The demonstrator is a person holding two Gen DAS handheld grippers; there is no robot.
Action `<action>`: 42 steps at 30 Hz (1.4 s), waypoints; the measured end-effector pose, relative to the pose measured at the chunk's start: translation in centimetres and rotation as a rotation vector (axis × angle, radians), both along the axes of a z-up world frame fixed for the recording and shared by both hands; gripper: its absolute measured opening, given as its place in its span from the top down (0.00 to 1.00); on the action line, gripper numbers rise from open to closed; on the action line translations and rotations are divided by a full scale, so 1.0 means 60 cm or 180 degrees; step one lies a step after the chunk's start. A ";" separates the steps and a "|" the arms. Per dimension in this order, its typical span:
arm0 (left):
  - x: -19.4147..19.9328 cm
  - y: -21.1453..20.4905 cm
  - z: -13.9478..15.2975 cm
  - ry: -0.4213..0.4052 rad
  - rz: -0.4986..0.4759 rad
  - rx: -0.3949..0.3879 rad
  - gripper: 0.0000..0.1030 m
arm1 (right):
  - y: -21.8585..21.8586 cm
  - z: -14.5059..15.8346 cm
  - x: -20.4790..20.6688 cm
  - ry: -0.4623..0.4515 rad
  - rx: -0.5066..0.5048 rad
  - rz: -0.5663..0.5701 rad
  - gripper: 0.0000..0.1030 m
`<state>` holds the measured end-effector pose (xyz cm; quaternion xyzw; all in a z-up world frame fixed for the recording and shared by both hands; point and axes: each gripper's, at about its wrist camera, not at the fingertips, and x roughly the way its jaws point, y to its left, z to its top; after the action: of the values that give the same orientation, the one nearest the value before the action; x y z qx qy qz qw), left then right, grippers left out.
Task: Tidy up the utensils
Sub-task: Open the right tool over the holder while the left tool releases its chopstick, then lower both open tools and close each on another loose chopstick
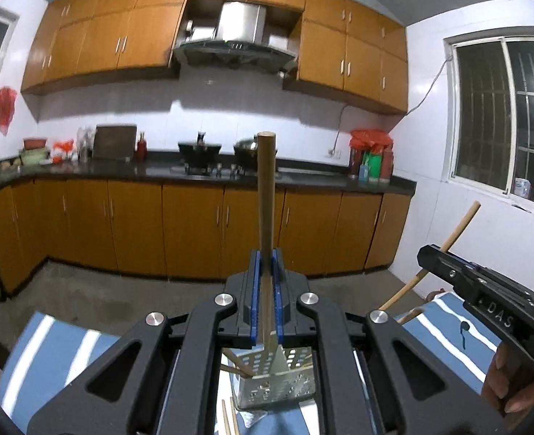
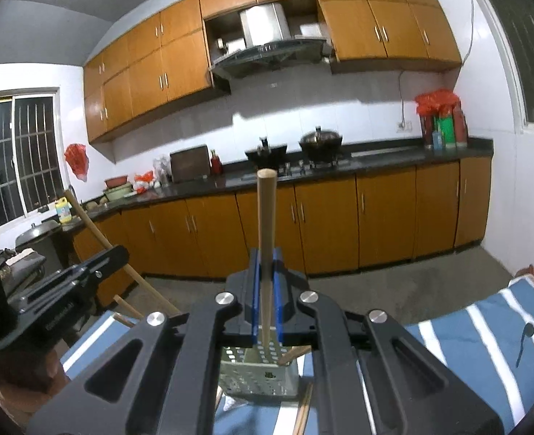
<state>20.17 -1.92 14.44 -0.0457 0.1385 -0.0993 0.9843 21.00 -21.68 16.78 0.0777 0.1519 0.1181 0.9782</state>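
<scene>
We clamp one wooden-handled utensil in the left gripper (image 1: 266, 272), another in the right gripper (image 2: 266, 272); both hang above the perforated metal holder (image 1: 278, 380) at lower centre, chopsticks (image 1: 227, 417) lying loose on the table (image 1: 60, 348).

Table (image 1: 60, 340) covered in blue cloth with white stripes. Perforated metal utensil holder (image 1: 278, 380) standing on it, wooden sticks inside. Loose chopsticks (image 1: 229, 418) lying just beside the holder. Small dark spoon (image 2: 524, 344) lying apart, on the cloth's right side.
</scene>
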 end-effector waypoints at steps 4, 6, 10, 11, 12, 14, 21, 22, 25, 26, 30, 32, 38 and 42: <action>0.016 0.001 -0.029 0.0175 -0.0026 -0.0047 0.93 | 0.009 -0.033 0.021 0.0149 -0.0044 0.0035 0.90; 0.018 0.003 -0.034 0.0216 -0.0024 -0.0076 0.92 | 0.012 -0.043 0.022 0.0168 -0.0052 0.0051 0.88; 0.013 0.008 -0.026 0.0175 -0.0017 -0.0085 0.79 | 0.007 -0.037 0.016 0.0117 -0.0036 0.0029 0.82; 0.012 0.012 -0.021 0.0152 -0.0010 -0.0090 0.74 | 0.006 -0.036 0.011 0.0105 -0.0030 0.0022 0.81; 0.009 0.014 -0.018 0.0135 -0.0005 -0.0096 0.73 | 0.005 -0.031 0.006 0.0073 -0.0016 0.0006 0.79; 0.004 0.019 -0.012 0.0109 0.0005 -0.0105 0.73 | -0.001 -0.025 -0.004 0.0029 0.0003 -0.0013 0.76; -0.049 0.056 0.015 0.0001 0.0115 -0.0234 0.63 | -0.044 -0.024 -0.069 -0.0024 0.0049 -0.0158 0.71; -0.054 0.061 0.016 -0.0005 0.0137 -0.0229 0.62 | -0.053 -0.031 -0.078 -0.0003 0.0049 -0.0194 0.71; -0.093 0.084 -0.001 0.0012 0.0291 -0.0153 0.57 | -0.073 -0.067 -0.101 0.0154 -0.0009 -0.0319 0.71; -0.106 0.092 -0.015 0.0043 0.0371 -0.0104 0.55 | -0.077 -0.082 -0.104 0.0224 -0.0021 -0.0342 0.70; -0.125 0.111 -0.091 0.0423 0.0523 0.0070 0.54 | -0.080 -0.190 -0.105 0.0802 -0.0097 -0.0360 0.70; -0.128 0.112 -0.136 0.0637 0.0547 0.0179 0.54 | -0.065 -0.247 -0.103 0.1095 -0.0102 -0.0258 0.72; -0.135 0.091 -0.245 0.1247 0.0394 0.0327 0.59 | -0.011 -0.379 -0.119 0.1740 -0.0100 0.0049 0.79; -0.140 0.091 -0.291 0.1513 0.0280 0.0226 0.63 | 0.013 -0.390 -0.121 0.1823 -0.0120 0.0105 0.80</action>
<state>11.75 3.51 -3.04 -0.0392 0.3675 -0.0379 0.9284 13.77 -20.89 -6.62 0.0872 0.4254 0.1045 0.8947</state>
